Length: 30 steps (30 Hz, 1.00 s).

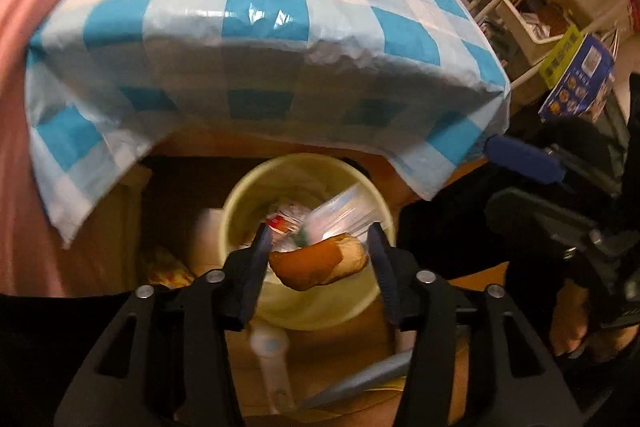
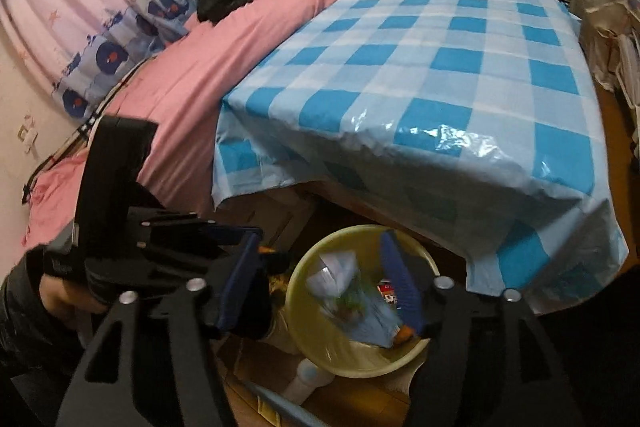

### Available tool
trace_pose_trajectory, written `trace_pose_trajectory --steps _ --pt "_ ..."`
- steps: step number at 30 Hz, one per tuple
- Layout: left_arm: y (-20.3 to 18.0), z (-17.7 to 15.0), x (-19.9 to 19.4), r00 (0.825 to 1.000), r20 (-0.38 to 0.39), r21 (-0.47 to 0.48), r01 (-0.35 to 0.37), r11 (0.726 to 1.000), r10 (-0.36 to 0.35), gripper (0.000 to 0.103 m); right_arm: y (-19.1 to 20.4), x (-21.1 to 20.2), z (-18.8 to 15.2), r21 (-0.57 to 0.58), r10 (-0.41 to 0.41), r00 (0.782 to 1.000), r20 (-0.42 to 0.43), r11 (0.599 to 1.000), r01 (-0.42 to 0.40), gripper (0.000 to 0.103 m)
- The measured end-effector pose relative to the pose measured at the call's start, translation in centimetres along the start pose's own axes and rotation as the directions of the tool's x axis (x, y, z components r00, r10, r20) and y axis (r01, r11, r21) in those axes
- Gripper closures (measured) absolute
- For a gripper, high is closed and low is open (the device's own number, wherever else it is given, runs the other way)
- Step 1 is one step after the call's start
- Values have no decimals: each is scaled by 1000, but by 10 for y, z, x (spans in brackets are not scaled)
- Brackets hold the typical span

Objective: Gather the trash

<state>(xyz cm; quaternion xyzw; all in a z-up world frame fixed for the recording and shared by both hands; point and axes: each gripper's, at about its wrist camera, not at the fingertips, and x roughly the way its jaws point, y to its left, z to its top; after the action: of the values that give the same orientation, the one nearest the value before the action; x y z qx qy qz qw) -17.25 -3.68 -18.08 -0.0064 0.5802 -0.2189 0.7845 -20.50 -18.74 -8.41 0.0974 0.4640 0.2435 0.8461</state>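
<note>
Right now my left tongs hang over the yellow bin, fingers apart, with the bread piece between them, touching neither. My right tongs are spread too, nothing in them, above that bin, which sits beside the checkered tablecloth with wrappers inside.

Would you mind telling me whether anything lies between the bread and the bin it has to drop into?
Nothing visible does: the bread sits between the open left hand-held gripper fingers, right over the open bin, which already holds wrappers.
</note>
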Motion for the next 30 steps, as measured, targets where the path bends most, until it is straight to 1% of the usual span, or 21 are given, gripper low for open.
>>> trace_pose_trajectory --steps 3,4,7,8,11,12,14,15,19,23,25,26,29,30 --pt "-5 -2 -5 998 39 26 -41 999 40 42 0 1 -6 17 -3 1000 22 1000 3 40" --pt "-5 -2 -6 998 44 29 -53 998 52 42 3 1 -7 9 -5 1000 30 1000 4 39" --pt "-5 0 -10 992 80 29 -102 994 99 41 10 1 -7 -29 -40 997 70 999 42 35" --pt "0 2 -15 989 95 28 -113 993 110 39 11 0 -8 -35 -55 995 88 998 59 33" --pt "-3 6 -27 969 183 29 -175 984 167 28 9 -9 -8 -22 -102 984 148 994 107 22" --pt "-4 7 -33 955 223 31 -208 978 196 26 7 -13 -8 -9 -126 976 178 992 129 21" --pt "-5 9 -39 941 258 33 -236 971 220 23 3 -18 -7 13 -157 966 206 987 158 18" --pt "-6 11 -43 931 280 30 -255 967 236 23 1 -20 -6 29 -177 959 221 984 175 17" --pt "-6 15 -52 908 329 11 -278 961 259 20 -5 -25 -3 70 -259 930 262 966 250 12" --pt "-8 16 -62 885 379 -7 -291 957 271 19 -3 -28 -1 71 -321 898 301 947 315 9" --pt "-10 17 -67 871 406 -20 -294 956 277 18 -1 -30 -1 65 -338 884 324 940 336 8" --pt "-11 17 -69 868 412 -22 -294 956 276 17 0 -31 0 62 -342 879 333 938 341 8" --pt "-16 19 -77 846 449 -26 -310 951 288 16 2 -35 1 59 -363 858 362 928 368 7" --pt "-17 20 -79 840 459 -29 -311 950 290 16 2 -37 1 60 -366 855 367 927 371 7"
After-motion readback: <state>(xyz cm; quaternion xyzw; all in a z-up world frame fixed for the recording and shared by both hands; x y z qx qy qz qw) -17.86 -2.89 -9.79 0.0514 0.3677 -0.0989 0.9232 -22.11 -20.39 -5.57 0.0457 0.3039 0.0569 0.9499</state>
